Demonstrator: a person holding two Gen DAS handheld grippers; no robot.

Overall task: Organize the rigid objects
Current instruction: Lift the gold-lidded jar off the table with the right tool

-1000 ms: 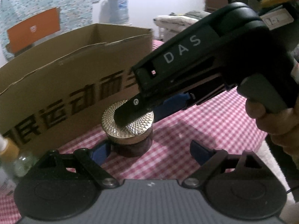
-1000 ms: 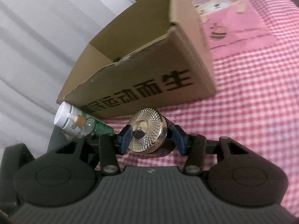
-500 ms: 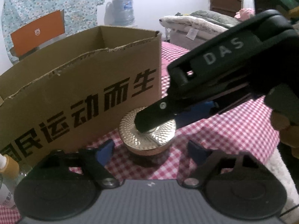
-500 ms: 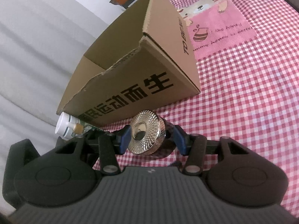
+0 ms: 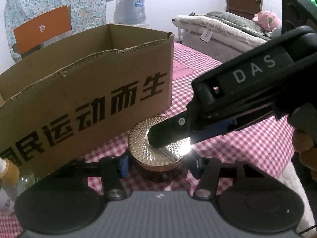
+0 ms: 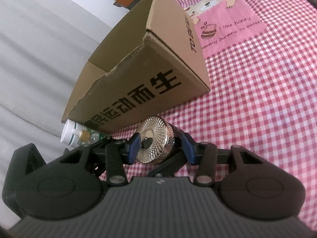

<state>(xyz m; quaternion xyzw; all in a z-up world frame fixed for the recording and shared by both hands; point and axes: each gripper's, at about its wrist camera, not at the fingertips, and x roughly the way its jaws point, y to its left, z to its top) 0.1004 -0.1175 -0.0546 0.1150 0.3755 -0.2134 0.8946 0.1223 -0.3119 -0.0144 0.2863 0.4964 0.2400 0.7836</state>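
Note:
A round jar with a faceted gold lid [image 5: 158,148] is gripped across its lid by my right gripper [image 6: 160,145], whose blue pads press both sides; it also shows in the right wrist view [image 6: 155,139]. My left gripper [image 5: 158,163] has closed in so its blue pads sit at either side of the jar's body below the lid. The right gripper's black finger [image 5: 168,132] crosses over the lid. An open cardboard box [image 5: 89,91] with black characters stands just behind the jar.
A small clear bottle with a white cap [image 6: 75,133] lies by the box's left end, also in the left wrist view [image 5: 10,178]. The surface is a red-and-white checked cloth [image 6: 257,99] with a pink bear print [image 6: 223,17]. A bed stands behind [image 5: 218,31].
The left gripper's jaws have narrowed from wide open to hugging the jar's sides. Both grippers and the jar have shifted right along the box front.

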